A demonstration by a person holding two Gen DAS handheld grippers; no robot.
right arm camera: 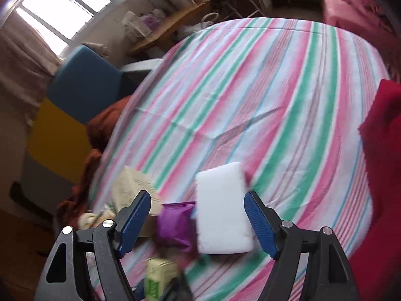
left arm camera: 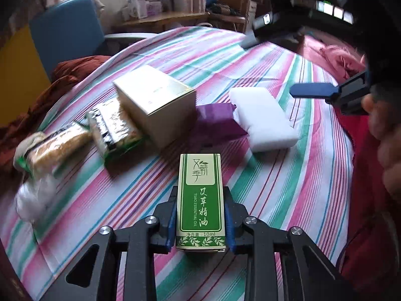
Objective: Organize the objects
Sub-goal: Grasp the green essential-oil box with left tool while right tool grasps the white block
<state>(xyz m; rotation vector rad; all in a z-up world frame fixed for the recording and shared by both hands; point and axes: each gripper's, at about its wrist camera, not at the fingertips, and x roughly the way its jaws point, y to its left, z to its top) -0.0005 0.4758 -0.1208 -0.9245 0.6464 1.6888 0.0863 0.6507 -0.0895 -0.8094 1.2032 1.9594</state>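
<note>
The left gripper [left arm camera: 200,215] is clenching a small green-and-cream cardboard box of essential oil [left arm camera: 199,200], its blue pads [left arm camera: 172,222] pressing on the box's two long sides. The box is lying lengthwise between the fingers, printed face up, low over the striped pink, green and white bedsheet [left arm camera: 288,188].

Beyond the box's far end, a row of things is resting on the sheet. A purple foil packet [left arm camera: 216,123] is sitting in the middle, touching a white rectangular foam sponge [left arm camera: 263,119] on its right. To its left a plain cream cardboard carton [left arm camera: 156,105] is standing, and against the carton's left side a silver-and-green foil snack packet [left arm camera: 115,133] is lying. Further left, a clear wrapped snack with green edges [left arm camera: 52,150] is lying near the sheet's edge, with a blurred white plastic wrapper [left arm camera: 35,198] just beside it.

The right gripper [right arm camera: 198,222] is hovering with its jaws spread wide and gripping nothing; in its own view the white sponge and the purple packet are showing in the gap between its blue pads [right arm camera: 260,225], lying on the sheet below. In the left view one blue finger of it is reaching in from the right, above the sponge, with the person's hand [left arm camera: 383,130] behind it.

A red cloth [right arm camera: 381,175] is lying at the sheet's right side and a blue chair [left arm camera: 67,32] is standing beyond the bed.
</note>
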